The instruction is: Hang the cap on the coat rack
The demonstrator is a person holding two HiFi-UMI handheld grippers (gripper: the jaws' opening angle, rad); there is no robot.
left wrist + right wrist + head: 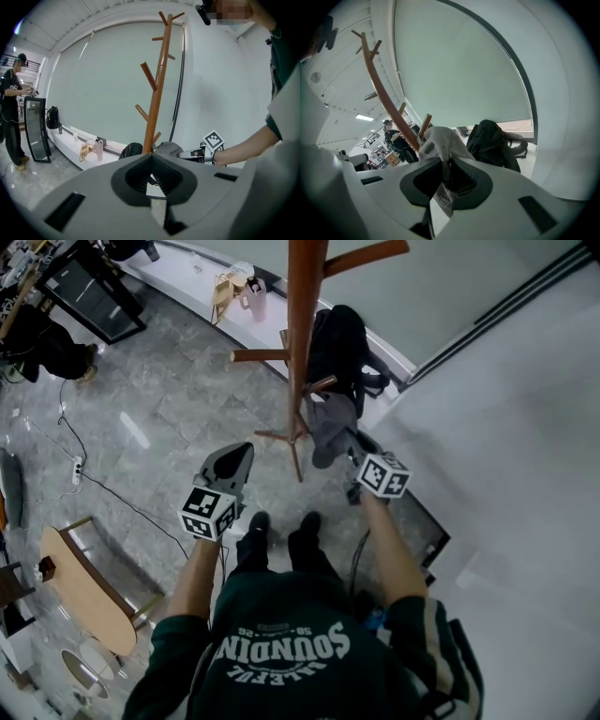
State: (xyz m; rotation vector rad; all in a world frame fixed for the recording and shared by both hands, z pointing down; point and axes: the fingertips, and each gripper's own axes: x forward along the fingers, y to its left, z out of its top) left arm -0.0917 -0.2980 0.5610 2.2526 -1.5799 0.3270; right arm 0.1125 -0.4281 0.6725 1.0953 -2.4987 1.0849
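Head view, steep look down. Rack (305,334) stands on a grey marbled floor (169,418), with the pole rising toward the camera and the feet splayed on the tiles. A low white ledge (187,282) runs behind the rack. A black backpack (342,348) slumps just beside the pole at the ledge. Further along the ledge, left of the rack, a tan bag (225,289) and a pink bottle (255,296) sit side by side. Right of the rack is a plain white wall (506,427). Well left of the rack I note a long wooden table (84,592), a black cable (122,502) snaking over the floor, and a person (42,338) in dark clothes standing far off.

Right gripper (352,448) is clenched on the grey cap (330,423). Its own view shows fabric and a white tag pinched between the pads. The cap hangs off the jaws close against a low peg (319,385) of the rack. I cannot tell whether it touches the peg.

Left gripper (230,463) is held in front of the rack, left of the cap, with jaws closed together and nothing in them. In the left gripper view, a frosted pale-green pane (108,84) fills the wall behind the rack, above the ledge.
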